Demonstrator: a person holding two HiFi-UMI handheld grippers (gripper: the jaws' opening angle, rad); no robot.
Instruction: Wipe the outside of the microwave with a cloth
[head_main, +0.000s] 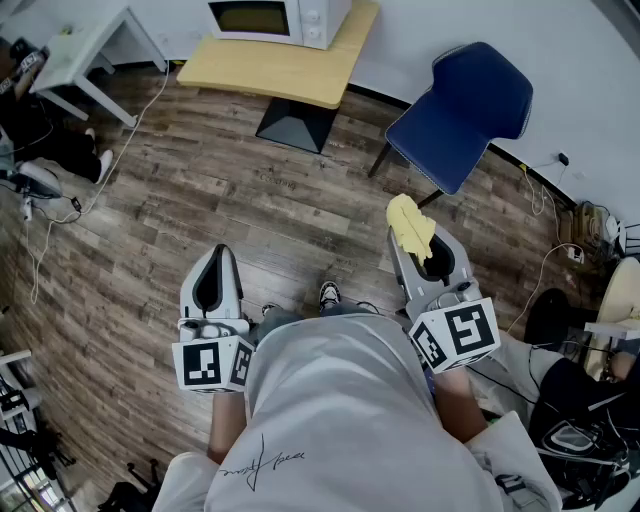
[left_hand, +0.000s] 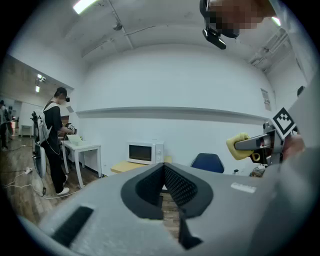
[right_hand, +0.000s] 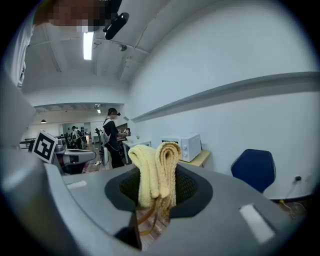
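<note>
**Cloth in the tool, microwave not yet reached**

My right tool (head_main: 428, 262) is pinching the yellow cloth (head_main: 410, 226). In the right gripper view the folded cloth stands up between the two pads, with a loose end hanging down below them. My left tool (head_main: 212, 286) carries nothing. Its pads are pressed together in the left gripper view, with only floor showing beneath them.

The microwave (head_main: 280, 18) sits on the light wooden bench (head_main: 300, 66) against the far wall. It is well apart from both tools, with a stretch of bare wood floor (head_main: 200, 190) between us. A blue chair (head_main: 465, 100) stands to the right of the bench, off the straight path to it.

As I judge it, only the first part is done: the cloth is picked up and held firmly. No wiping has begun, since the cloth touches nothing but my tool. What is left is nearly everything: walk up to the bench, bring the cloth against the white casing, and rub over the top, sides and front. The left tool could steady the casing if it slides.
</note>
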